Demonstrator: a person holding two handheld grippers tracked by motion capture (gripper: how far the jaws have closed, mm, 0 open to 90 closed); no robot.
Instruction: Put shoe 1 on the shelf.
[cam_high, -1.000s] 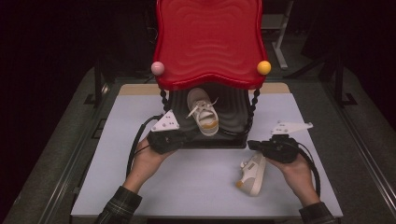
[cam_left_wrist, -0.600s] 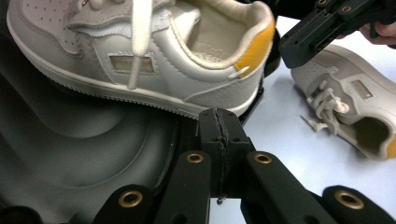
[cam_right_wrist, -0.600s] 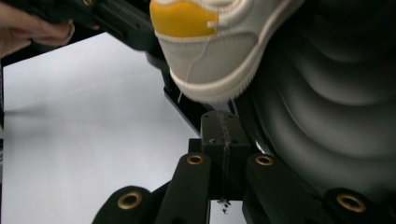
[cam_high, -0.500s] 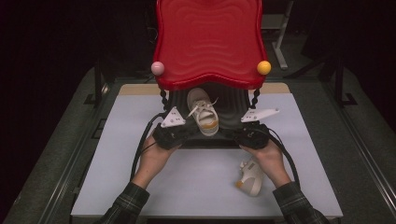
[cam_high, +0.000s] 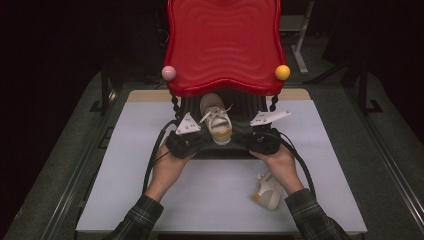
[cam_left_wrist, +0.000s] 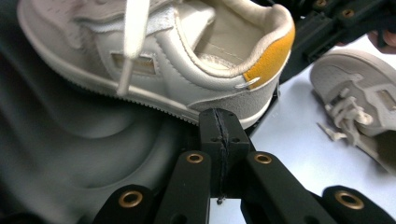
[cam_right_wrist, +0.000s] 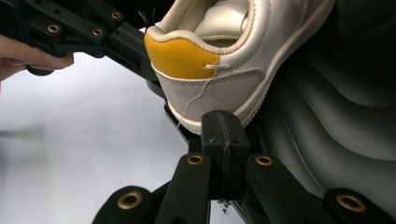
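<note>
While pressed together empty: left gripper (cam_left_wrist: 219, 128) and right gripper (cam_right_wrist: 223, 126), jaws flanking sneaker (cam_high: 216, 120) heel on black shelf (cam_left_wrist: 70, 140), likely for nudging; second sneaker (cam_high: 267, 190) well apart.

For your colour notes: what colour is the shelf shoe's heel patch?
Mustard yellow heel patch, clearest in the right gripper view.

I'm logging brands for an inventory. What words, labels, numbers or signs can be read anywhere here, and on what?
None can be read.
The shoe on the shelf has a small side tab, too blurred to read.
The shoe on the table shows no legible mark.
The red shelf top bears ripples, no text.
</note>
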